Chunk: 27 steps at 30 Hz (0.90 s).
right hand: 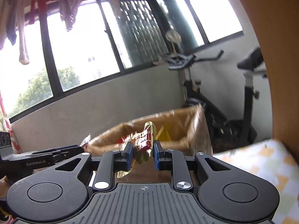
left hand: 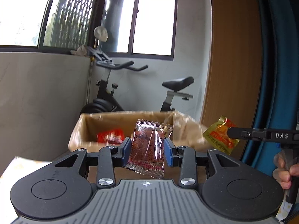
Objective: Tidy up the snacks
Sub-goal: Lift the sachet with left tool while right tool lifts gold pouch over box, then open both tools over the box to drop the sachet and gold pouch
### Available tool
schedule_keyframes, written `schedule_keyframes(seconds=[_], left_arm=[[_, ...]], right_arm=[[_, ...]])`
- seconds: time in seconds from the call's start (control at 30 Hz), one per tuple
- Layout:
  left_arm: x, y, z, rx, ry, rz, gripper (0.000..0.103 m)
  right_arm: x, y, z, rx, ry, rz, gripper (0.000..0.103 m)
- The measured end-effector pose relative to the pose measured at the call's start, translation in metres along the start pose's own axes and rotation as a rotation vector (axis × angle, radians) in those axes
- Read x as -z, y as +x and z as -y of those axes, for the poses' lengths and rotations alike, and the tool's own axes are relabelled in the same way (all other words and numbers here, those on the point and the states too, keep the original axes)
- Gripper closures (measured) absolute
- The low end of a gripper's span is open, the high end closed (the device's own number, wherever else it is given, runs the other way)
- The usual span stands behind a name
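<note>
One red snack packet (left hand: 110,137) inside open cardboard box (left hand: 89,123).

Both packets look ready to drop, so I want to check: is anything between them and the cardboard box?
Nothing visible. The clear packet in the left gripper and the gold packet in the right gripper face the open-topped cardboard box.

The cardboard box (left hand: 89,127) sits at 12 o'clock; the exercise bike (left hand: 115,93) stands behind it; a packet (left hand: 110,136) lies inside the box.

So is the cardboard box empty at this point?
No. The cardboard box stands open, with a red packet already lying inside it.
</note>
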<state>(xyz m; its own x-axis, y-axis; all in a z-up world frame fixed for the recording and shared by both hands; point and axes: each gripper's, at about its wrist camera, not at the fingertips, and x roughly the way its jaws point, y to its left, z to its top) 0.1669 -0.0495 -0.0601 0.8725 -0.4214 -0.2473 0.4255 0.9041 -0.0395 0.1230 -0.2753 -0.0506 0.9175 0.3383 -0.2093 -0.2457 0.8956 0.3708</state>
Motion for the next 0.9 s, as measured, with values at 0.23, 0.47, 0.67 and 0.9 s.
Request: schedule_keyframes(seconds=[0.23, 0.47, 0.67, 0.9], left_arm=[[-0.030, 0.072, -0.010, -0.034, -0.008, -0.036, 0.063], [-0.031, 0.100, -0.029, -0.095, -0.037, -0.147, 0.055], [-0.026, 0.095, -0.039, -0.132, -0.031, -0.160, 0.012], [-0.036, 0.084, -0.041, -0.195, -0.012, -0.170, 0.009]], right_arm=[[-0.029, 0.067, 0.002, 0.059, -0.078, -0.023, 0.082], [-0.027, 0.120, 0.008, 0.189, -0.076, -0.172, 0.072], [-0.026, 0.120, -0.001, 0.226, -0.141, -0.190, 0.057], [-0.036, 0.114, -0.011, 0.240, -0.174, -0.190, 0.024]])
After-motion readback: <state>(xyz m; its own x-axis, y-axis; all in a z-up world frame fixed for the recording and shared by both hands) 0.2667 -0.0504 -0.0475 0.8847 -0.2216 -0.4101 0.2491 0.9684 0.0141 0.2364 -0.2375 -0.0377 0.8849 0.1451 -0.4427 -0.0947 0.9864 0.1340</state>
